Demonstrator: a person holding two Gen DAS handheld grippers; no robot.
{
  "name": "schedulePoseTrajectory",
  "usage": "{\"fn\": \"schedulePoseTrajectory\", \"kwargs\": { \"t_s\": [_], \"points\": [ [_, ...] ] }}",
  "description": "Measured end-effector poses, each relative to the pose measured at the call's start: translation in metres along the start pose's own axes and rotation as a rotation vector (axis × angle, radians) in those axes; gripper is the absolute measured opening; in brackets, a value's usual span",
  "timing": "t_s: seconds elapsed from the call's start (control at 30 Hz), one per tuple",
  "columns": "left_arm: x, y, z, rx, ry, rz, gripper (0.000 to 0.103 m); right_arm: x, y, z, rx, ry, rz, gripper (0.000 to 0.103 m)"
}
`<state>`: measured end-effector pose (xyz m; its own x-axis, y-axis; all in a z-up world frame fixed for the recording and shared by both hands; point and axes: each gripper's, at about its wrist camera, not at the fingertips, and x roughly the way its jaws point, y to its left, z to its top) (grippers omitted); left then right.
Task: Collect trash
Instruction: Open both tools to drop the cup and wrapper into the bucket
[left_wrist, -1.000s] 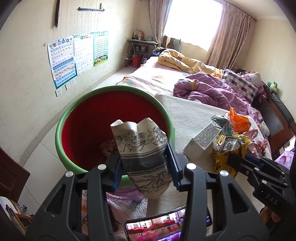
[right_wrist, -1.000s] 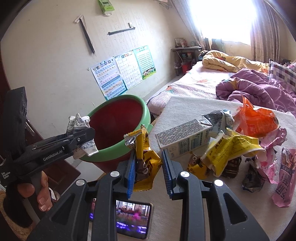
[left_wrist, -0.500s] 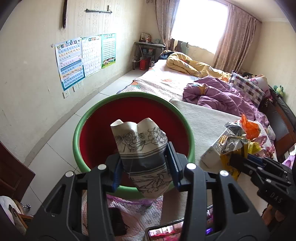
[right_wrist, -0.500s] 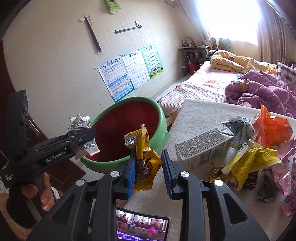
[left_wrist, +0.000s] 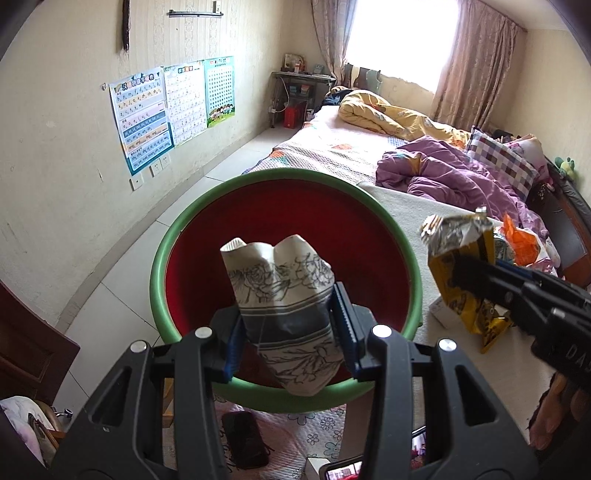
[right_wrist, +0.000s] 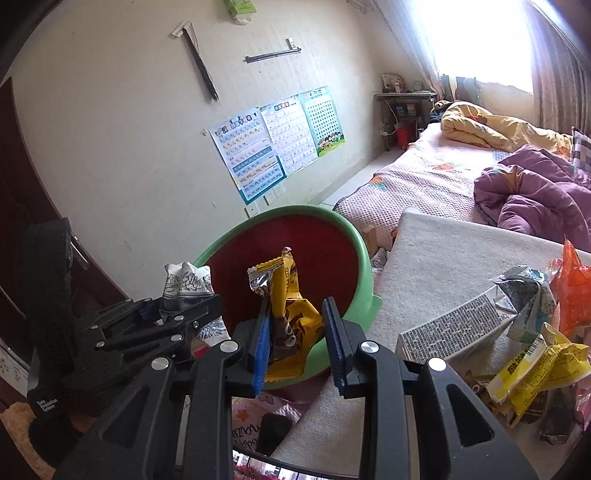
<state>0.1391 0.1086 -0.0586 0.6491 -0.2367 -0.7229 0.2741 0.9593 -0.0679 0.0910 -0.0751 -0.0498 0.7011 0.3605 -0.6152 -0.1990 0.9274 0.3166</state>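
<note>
Trash is in hand on both sides: a crumpled flower-printed paper cup (left_wrist: 291, 314) pinched in the left tool (left_wrist: 290, 339), and a yellow snack wrapper (right_wrist: 290, 314) pinched in the right tool (right_wrist: 297, 343). Both hang at the near rim of the green basin (left_wrist: 173, 243) with the red inside, the cup over its mouth. This looks like the drop step. Next, each tool needs to sit clear above the red hollow before it spreads, so nothing slides off the rim. More wrappers and a carton (right_wrist: 454, 332) wait on the bed (right_wrist: 443, 251) to the right.
</note>
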Motion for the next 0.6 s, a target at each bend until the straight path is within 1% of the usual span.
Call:
{"fn": "schedulePoseTrajectory", "kwargs": {
  "t_s": [0.1, 0.3, 0.37, 0.4, 0.43, 0.47, 0.53, 0.6],
  "points": [
    [0.005, 0.005, 0.001, -0.017, 0.014, -0.002, 0.041, 0.006, 0.000, 0.006, 0.010, 0.002, 0.012, 0.028],
    [0.009, 0.004, 0.002, -0.016, 0.018, 0.011, 0.041, 0.014, 0.006, 0.015, 0.000, 0.003, 0.015, 0.028],
    [0.010, 0.005, 0.002, -0.018, 0.013, 0.027, 0.041, 0.017, 0.007, 0.016, 0.003, 0.004, 0.010, 0.035],
    [0.011, 0.006, 0.002, -0.019, 0.010, 0.040, 0.048, 0.019, 0.008, 0.017, 0.005, 0.005, 0.008, 0.040],
    [0.011, 0.008, 0.002, -0.021, 0.005, 0.050, 0.053, 0.019, 0.009, 0.017, 0.007, 0.006, 0.003, 0.046],
    [0.010, 0.009, 0.002, -0.024, -0.001, 0.055, 0.059, 0.020, 0.010, 0.017, 0.008, 0.005, 0.001, 0.048],
    [0.010, 0.010, 0.000, -0.024, -0.007, 0.069, 0.061, 0.018, 0.010, 0.017, 0.009, -0.002, -0.001, 0.052],
    [0.009, 0.010, -0.002, -0.023, -0.004, 0.079, 0.065, 0.014, 0.009, 0.016, 0.012, -0.008, -0.003, 0.052]
  ]
}}
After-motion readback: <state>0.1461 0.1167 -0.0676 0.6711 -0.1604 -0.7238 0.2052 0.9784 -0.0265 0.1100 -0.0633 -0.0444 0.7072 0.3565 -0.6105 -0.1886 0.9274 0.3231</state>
